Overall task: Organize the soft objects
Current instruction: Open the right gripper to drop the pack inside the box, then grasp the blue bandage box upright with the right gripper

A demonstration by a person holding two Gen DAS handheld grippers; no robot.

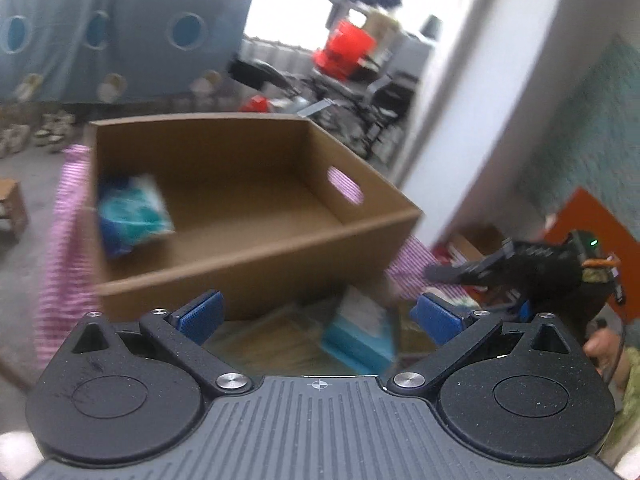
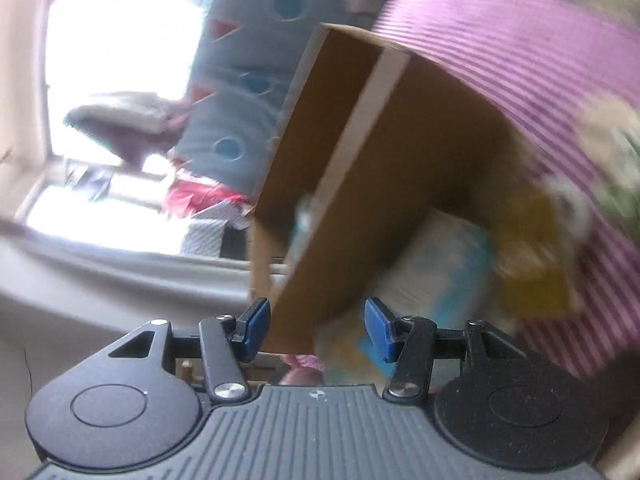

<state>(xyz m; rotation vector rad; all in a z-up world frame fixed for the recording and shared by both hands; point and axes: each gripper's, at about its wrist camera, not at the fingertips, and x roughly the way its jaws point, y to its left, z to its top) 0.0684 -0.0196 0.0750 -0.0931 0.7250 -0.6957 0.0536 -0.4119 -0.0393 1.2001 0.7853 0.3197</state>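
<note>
Since one pack (image 1: 134,212) already lies in the box (image 1: 256,236), I keep both tools, left (image 1: 318,318) and right (image 2: 316,326), released and empty for the pack (image 1: 360,334) outside it.

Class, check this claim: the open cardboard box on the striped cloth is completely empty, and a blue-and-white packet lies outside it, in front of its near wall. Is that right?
Not quite. The cardboard box is not empty: the left wrist view shows a teal-and-blue packet in its left corner. The rest holds: the box sits on the striped cloth, and a blue-and-white packet lies outside, in front.
</note>
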